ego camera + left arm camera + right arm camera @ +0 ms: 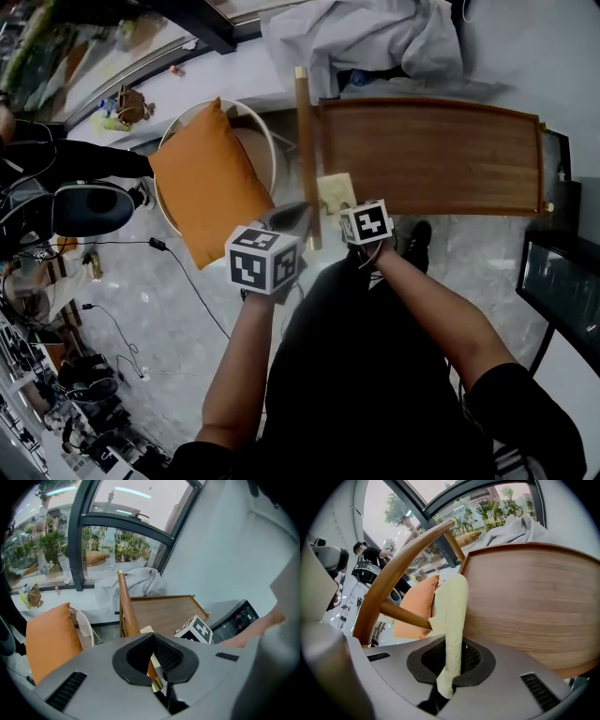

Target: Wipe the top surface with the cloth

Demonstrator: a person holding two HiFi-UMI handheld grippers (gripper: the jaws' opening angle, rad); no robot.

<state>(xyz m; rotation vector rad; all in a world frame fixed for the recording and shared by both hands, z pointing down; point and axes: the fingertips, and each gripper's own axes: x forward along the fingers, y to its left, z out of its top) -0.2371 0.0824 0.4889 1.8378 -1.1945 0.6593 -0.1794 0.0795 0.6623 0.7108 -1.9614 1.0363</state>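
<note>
- right gripper view: the right gripper (450,660) pinches one pale yellow cloth (452,616) at the near edge of the wooden tabletop (525,597).
- the left gripper (154,663) clamps the wooden rail (127,609) at its brass-capped end.
- beside it, one orange cushion (211,183) rests on a white chair (267,139).
- beyond lies one grey fabric heap (361,37).

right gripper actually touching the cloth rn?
Touching. The right gripper view shows the cloth running down between the jaws of the right gripper, which are closed on it from both sides.
</note>
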